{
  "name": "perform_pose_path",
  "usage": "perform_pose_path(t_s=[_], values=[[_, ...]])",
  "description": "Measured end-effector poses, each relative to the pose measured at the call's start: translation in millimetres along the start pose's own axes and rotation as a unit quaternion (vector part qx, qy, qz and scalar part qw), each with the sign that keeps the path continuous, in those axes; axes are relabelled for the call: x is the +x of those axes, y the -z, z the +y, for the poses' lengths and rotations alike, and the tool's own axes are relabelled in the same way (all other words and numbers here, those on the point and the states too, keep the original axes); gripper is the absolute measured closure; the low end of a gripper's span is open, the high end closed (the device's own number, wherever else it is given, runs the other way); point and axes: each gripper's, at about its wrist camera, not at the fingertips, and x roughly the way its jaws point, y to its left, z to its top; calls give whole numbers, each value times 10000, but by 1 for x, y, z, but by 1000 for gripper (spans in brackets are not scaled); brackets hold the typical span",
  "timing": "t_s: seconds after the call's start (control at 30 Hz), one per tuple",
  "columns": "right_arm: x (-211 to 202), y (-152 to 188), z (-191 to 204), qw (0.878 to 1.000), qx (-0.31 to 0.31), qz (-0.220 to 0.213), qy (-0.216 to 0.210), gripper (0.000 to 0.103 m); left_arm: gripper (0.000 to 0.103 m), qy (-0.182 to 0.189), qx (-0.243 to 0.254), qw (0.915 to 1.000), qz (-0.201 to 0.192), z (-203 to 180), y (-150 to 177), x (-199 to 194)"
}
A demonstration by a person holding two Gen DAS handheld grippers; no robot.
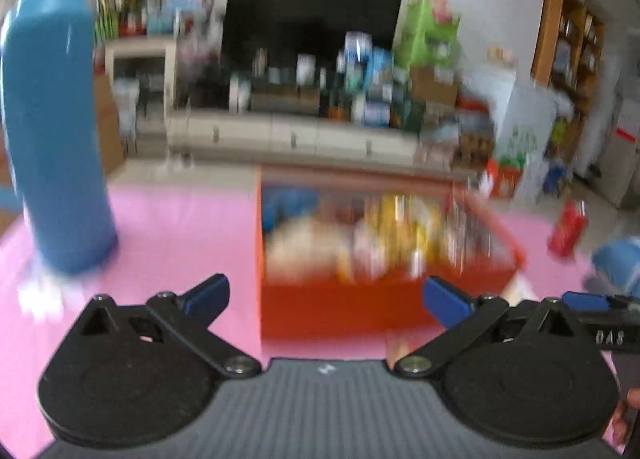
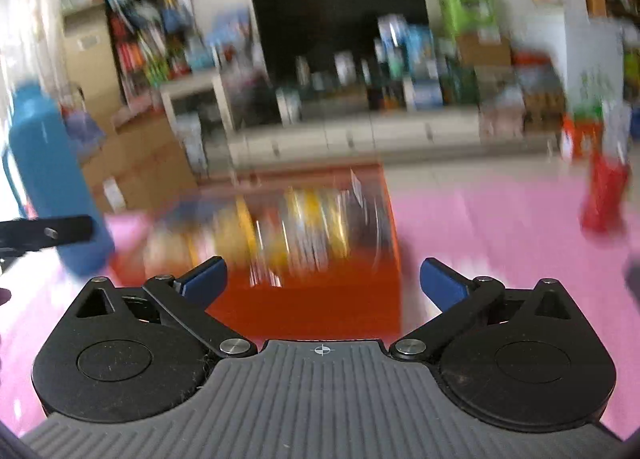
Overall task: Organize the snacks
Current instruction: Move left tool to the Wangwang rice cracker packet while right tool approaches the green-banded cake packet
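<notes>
Orange snack box, long axis receding

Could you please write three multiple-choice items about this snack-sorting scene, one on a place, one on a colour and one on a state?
1. In the left wrist view, where does the blue bottle stand relative to the orange box?
A. To its left
B. Inside it
C. To its right

2. What colour is the table surface under the box?
A. Green
B. Pink
C. Black

3. How does the left hand-held gripper stand?
A. Shut on a snack pack
B. Shut on the bottle
C. Open, with nothing between its fingers

Answers:
1. A: the bottle rises at the far left of the view, with bare pink surface between it and the box.
2. B: pink shows all round the box in both views.
3. C: its blue fingertips sit wide apart and only the box front shows between them.
</notes>
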Motion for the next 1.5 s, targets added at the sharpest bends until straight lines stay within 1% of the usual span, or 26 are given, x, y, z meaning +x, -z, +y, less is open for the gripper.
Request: perform_pose_path(t_s=[0.07, 0.1, 0.13, 0.2, 0.23, 0.33, 0.37, 0.43, 0.47, 0.5, 0.53, 0.57, 0.6, 0.67, 0.7, 0.73, 0.77, 0.8, 0.83, 0.9, 1.03, 1.17, 1.23, 1.33, 1.4, 1.5], values=[[1, 24, -4, 9986, 65, 507, -125, 15, 1, 48, -54, 9983, 572, 1, 21, 16], [1, 35, -4, 9976, 52, 655, -220, 15, 1, 120, -8, 9973, 719, -1, 27, 23], [0, 44, -3, 9968, -11, 757, -249, 15, 1, 153, 90, 9968, 777, -4, 32, 27], [4, 57, 2, 9953, -280, 915, -157, 16, 1, -81, 337, 9958, 847, -13, 35, 39], [9, 58, 6, 9945, -418, 962, -76, 17, 1, -86, 378, 9960, 809, -18, 33, 43], [24, 54, 10, 9944, -491, 932, -89, 16, 1, 216, 329, 9967, 713, -30, 24, 57], [34, 51, 15, 9931, -540, 1033, -110, 16, 1, 318, 369, 9962, 727, -31, 23, 63], [50, 56, 22, 9904, -679, 1203, -46, 17, 1, 550, 389, 9941, 850, -38, 23, 74], [56, 59, 24, 9893, -734, 1262, -32, 20, 3, 599, 330, 9932, 946, -40, 25, 80], [63, 62, 26, 9886, -780, 1290, -12, 20, 6, 634, 336, 9921, 1025, -42, 27, 84], [66, 64, 29, 9883, -933, 1204, 102, 20, 11, 643, 427, 9909, 1101, -44, 30, 87], [68, 64, 30, 9872, -1034, 1206, 168, 21, 17, 565, 592, 9892, 1214, -49, 32, 92], [68, 64, 28, 9874, -1032, 1188, 192, 21, 20, 437, 751, 9876, 1310, -52, 35, 95], [66, 64, 21, 9877, -973, 1199, 241, 19, 21, 383, 690, 9872, 1388, -49, 37, 99], [65, 64, 18, 9878, -943, 1207, 270, 20, 22, 298, 649, 9867, 1458, -46, 38, 101], [63, 64, 14, 9883, -889, 1207, 273, 20, 29, 187, 677, 9869, 1451, -45, 39, 100], [64, 63, 12, 9882, -884, 1214, 304, 20, 33, 21, 765, 9862, 1469, -45, 40, 100], [62, 63, 8, 9882, -869, 1212, 342, 20, 34, -153, 917, 9843, 1500, -45, 42, 99], [61, 63, 4, 9884, -821, 1219, 380, 20, 30, -243, 1001, 9833, 1498, -44, 44, 97], [59, 62, -1, 9882, -777, 1253, 422, 20, 31, -240, 958, 9828, 1562, -37, 45, 93], [58, 62, 1, 9873, -770, 1316, 450, 19, 29, -439, 886, 9820, 1607, -22, 49, 80], [56, 64, 7, 9866, -837, 1351, 375, 19, 27, -534, 793, 9830, 1566, -11, 50, 73], [54, 64, 11, 9865, -863, 1355, 301, 19, 25, -475, 722, 9837, 1580, -9, 48, 72], [52, 64, 19, 9861, -949, 1345, 210, 20, 15, -365, 667, 9858, 1498, -13, 44, 69], [49, 65, 25, 9858, -1073, 1273, 200, 20, 14, -354, 735, 9867, 1405, -16, 42, 66], [52, 68, 26, 9842, -1131, 1340, 235, 24, 14, -377, 767, 9853, 1481, -17, 45, 69]])
